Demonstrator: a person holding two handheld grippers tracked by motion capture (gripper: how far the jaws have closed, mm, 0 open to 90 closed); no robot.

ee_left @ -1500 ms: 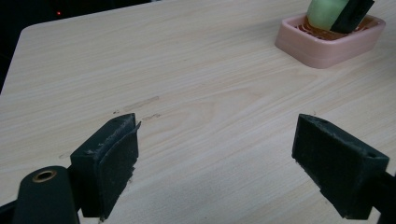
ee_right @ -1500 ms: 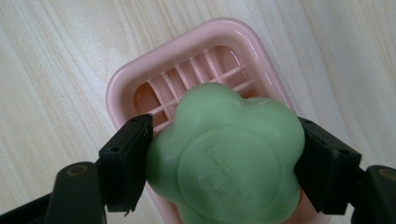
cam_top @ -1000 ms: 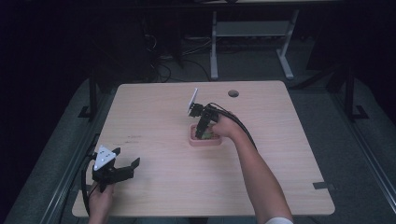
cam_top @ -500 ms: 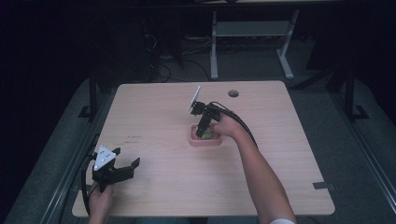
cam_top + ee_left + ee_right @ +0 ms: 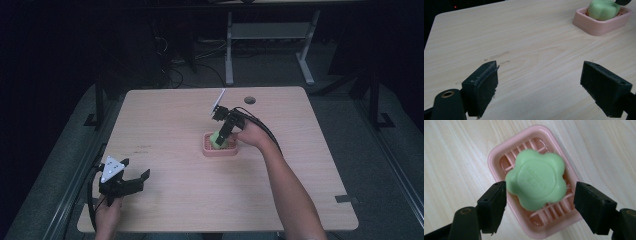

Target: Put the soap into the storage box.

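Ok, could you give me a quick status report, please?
Right gripper open, straddling green soap in pink dish. Left gripper open over bare table. Nothing obstructing.

The room is dark. A light wood table (image 5: 180,115) stands on a grey floor (image 5: 380,165). The table has a round hole (image 5: 250,100) near its far edge. Behind it stands a white metal frame (image 5: 270,35), with black cables (image 5: 175,75) on the floor.
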